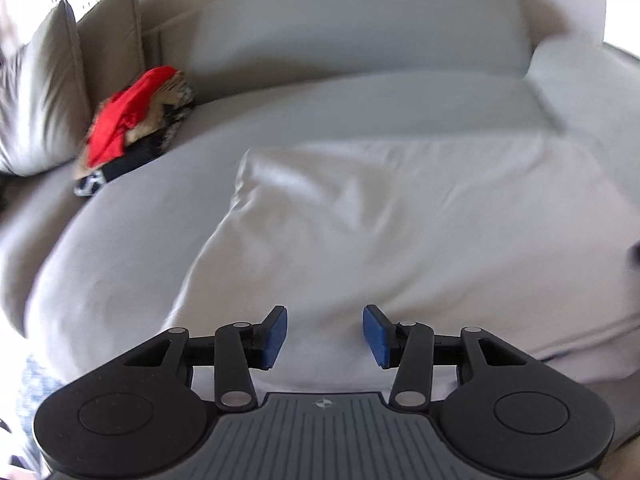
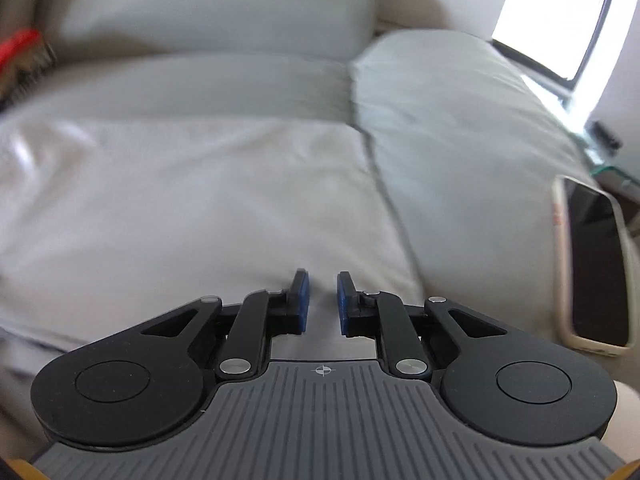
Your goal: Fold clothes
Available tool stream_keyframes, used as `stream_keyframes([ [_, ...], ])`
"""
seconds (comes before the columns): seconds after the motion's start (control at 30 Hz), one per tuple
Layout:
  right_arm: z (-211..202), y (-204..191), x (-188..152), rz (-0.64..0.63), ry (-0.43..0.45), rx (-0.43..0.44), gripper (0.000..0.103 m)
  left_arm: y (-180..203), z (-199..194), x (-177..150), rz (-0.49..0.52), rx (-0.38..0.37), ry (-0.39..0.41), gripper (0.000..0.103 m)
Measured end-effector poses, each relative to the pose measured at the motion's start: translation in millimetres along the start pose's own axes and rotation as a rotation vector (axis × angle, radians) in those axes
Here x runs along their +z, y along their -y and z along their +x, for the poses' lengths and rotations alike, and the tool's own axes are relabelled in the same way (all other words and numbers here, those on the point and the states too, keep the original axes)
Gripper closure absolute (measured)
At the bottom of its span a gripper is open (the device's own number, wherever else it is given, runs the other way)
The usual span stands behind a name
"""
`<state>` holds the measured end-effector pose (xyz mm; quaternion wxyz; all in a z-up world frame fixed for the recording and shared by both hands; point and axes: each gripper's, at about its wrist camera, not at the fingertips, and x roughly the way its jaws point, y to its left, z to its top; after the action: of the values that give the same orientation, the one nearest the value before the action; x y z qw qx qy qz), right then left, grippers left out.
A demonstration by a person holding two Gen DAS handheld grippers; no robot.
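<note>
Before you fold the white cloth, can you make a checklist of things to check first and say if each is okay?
1. Left gripper open, nothing between its pads: ok.
2. Right gripper free of cloth: ok, jaws a little apart.
3. White cloth lying flat on the sofa: not ok, creases near its far left corner.
4. Pile of clothes away from the cloth: ok.
5. Phone off the cloth: ok, it lies on the next cushion.
6. Cloth's near edge in view: cannot tell.

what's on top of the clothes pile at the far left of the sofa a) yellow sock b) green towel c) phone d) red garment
d: in the left wrist view a red garment lies on top of the clothes pile beside the sofa pillows.
</note>
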<state>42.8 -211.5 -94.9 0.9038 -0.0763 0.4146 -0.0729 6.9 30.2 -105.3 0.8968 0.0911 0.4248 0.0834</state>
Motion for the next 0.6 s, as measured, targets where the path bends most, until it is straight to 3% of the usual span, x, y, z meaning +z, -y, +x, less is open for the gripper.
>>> stream_keyframes([
  [0.13, 20.9, 35.5, -8.7, 0.109, -0.108, -0.103, 0.087, -15.7, 0.0, 0.1, -0.012, 0.033, -0.037, 0.052],
  [0.2, 16.4, 55.1, -12.4, 0.181, -0.129, -0.074, 0.088, -23.7, -1.0, 0.6, -0.034, 0.04, -0.06, 0.052],
  [0.27, 3.8, 60.0, -10.3, 0.209, -0.104, -0.068, 0.086, -30.0, -3.8, 1.4, -0.051, 0.048, -0.082, 0.052],
  [0.33, -8.5, 58.9, -5.9, 0.215, -0.052, -0.062, 0.076, -33.0, -8.9, 1.8, -0.056, 0.073, -0.085, 0.054],
  [0.43, -25.9, 41.2, 4.4, 0.175, 0.011, 0.019, 0.073, -36.9, -20.2, 0.7, -0.07, 0.056, -0.05, 0.054],
  [0.6, -37.9, 2.7, 6.7, 0.085, 0.03, 0.192, 0.073, -33.0, -30.0, 0.7, -0.099, -0.023, 0.016, 0.054],
])
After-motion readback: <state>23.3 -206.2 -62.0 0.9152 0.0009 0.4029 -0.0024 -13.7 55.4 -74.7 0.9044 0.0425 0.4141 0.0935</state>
